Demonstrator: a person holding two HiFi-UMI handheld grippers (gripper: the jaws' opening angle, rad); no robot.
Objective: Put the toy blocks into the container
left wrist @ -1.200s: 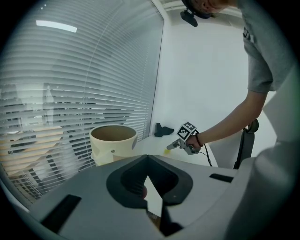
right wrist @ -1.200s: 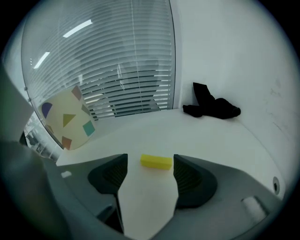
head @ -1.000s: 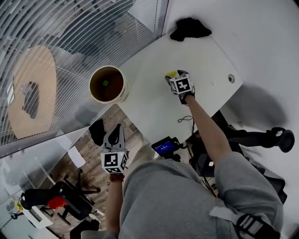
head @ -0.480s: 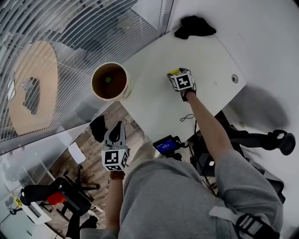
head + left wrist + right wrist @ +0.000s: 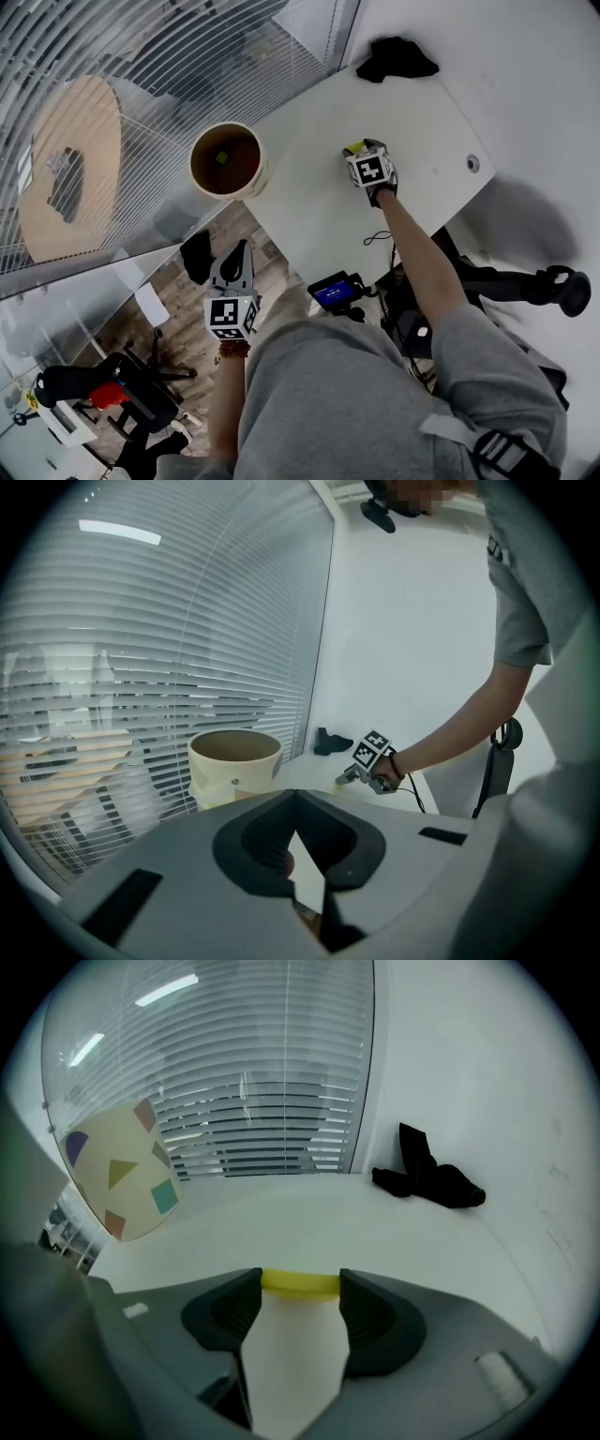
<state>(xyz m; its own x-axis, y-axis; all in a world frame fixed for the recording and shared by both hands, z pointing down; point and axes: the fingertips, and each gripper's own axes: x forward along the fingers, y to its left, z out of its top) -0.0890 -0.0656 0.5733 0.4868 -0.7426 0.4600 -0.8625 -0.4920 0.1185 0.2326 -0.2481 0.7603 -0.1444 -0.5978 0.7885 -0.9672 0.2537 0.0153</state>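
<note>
No legible text; blue device screen (image 5: 330, 296) too small to read.

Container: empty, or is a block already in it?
Not empty: the head view shows one small green block lying on the bottom of the upright container.

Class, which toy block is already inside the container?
The green block in the cream container; the yellow block sits on the table between the jaws of the right gripper, which have just been closing.
</note>
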